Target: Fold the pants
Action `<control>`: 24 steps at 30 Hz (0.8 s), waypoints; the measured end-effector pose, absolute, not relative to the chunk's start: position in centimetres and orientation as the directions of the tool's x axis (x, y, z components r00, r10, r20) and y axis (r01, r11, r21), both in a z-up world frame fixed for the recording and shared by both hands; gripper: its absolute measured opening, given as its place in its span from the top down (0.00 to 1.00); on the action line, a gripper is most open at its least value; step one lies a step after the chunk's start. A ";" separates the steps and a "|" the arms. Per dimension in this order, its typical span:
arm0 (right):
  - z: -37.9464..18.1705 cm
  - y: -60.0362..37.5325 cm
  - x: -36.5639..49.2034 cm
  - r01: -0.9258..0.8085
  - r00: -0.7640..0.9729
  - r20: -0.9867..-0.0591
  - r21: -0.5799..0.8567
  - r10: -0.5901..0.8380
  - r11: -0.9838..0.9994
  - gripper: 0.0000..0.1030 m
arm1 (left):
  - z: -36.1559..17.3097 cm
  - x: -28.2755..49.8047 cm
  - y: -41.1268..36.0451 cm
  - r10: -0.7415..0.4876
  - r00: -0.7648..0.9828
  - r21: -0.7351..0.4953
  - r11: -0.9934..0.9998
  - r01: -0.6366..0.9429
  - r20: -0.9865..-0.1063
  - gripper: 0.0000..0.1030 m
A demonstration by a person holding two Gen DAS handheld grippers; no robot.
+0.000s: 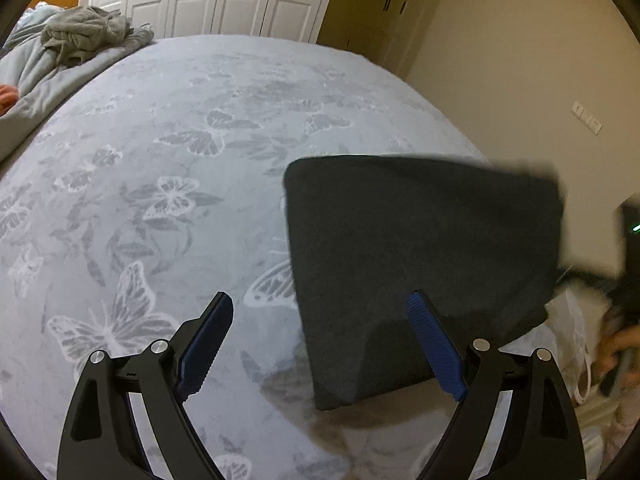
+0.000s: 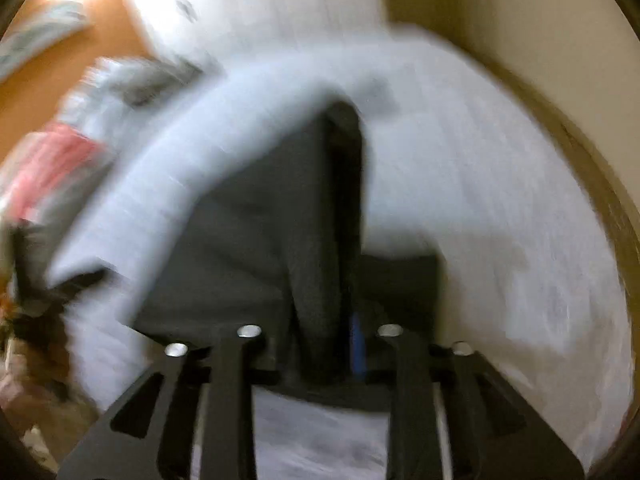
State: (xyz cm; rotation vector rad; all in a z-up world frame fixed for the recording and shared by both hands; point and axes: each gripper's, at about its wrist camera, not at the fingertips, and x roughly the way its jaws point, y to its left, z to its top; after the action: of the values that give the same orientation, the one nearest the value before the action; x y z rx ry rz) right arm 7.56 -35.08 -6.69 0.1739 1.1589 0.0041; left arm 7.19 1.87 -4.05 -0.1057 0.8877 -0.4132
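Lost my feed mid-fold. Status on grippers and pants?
Left gripper open, empty. Right gripper clamped on folded dark pants, lifted above the bed. Nothing in the way; grey clothes pile far corner.

Bedspread (image 1: 168,168): lying bare across its left and middle, giving open passage. Folded dark pants (image 1: 420,256): occupying the right near side. Heaped grey clothes (image 1: 88,36): crowding the far left corner. Wall (image 1: 520,80): closing off the right edge.
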 end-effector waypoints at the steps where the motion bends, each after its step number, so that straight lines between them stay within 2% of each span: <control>1: -7.4 -36.0 7.3 0.105 0.433 -0.892 0.195 0.132 0.975 0.72 | -4.3 7.3 1.8 -0.384 0.553 -0.252 0.919 0.302 -0.739 0.16; 4: -3.7 -36.7 6.5 0.111 0.533 -0.837 0.212 0.122 0.971 0.70 | -4.6 7.4 1.5 -0.385 0.541 -0.258 0.919 0.297 -0.747 0.16; 5: -2.5 -36.9 5.9 0.111 0.588 -0.799 0.230 0.123 0.967 0.59 | -4.6 7.3 1.4 -0.385 0.544 -0.257 0.919 0.298 -0.746 0.16; 7: -2.2 -37.1 5.9 0.118 0.600 -0.789 0.252 0.133 0.961 0.46 | -4.7 7.2 0.9 -0.378 0.553 -0.242 0.921 0.306 -0.742 0.16; 12: -4.8 -36.7 8.0 0.111 0.533 -0.836 0.224 0.132 0.968 0.46 | -5.5 6.8 -0.6 -0.337 0.564 -0.170 0.929 0.328 -0.754 0.16; 14: -6.3 -36.5 9.4 0.101 0.498 -0.857 0.210 0.134 0.972 0.41 | -5.6 6.4 -1.0 -0.320 0.579 -0.133 0.931 0.341 -0.750 0.16; 16: -7.2 -35.9 9.9 0.102 0.487 -0.866 0.186 0.113 0.977 0.41 | -5.4 6.2 -1.2 -0.311 0.592 -0.114 0.931 0.346 -0.744 0.16; 17: -7.5 -35.4 10.1 0.090 0.504 -0.857 0.175 0.106 0.980 0.44 | -5.4 6.2 -1.2 -0.308 0.596 -0.109 0.932 0.346 -0.741 0.16; 18: -7.5 -35.1 10.0 0.076 0.516 -0.850 0.164 0.102 0.984 0.51 | -5.3 6.2 -1.2 -0.306 0.598 -0.105 0.932 0.346 -0.740 0.16; 20: -6.3 -34.3 9.7 0.064 0.542 -0.837 0.126 0.071 0.990 0.80 | -5.3 6.3 -1.2 -0.297 0.603 -0.098 0.935 0.341 -0.741 0.16; 22: -3.8 -34.0 8.7 0.032 0.585 -0.800 0.182 0.129 0.983 0.85 | -5.3 6.5 -1.1 -0.284 0.607 -0.087 0.939 0.333 -0.742 0.16; 24: -1.9 -33.7 7.7 0.008 0.615 -0.778 0.174 0.132 0.985 0.85 | -5.2 6.6 -0.8 -0.279 0.607 -0.090 0.942 0.322 -0.745 0.16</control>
State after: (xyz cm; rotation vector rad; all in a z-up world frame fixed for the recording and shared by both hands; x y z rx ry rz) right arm 7.66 -33.73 -1.90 0.1661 0.9070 0.0714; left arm 6.62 -0.82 -5.24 0.0553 0.8509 -0.3475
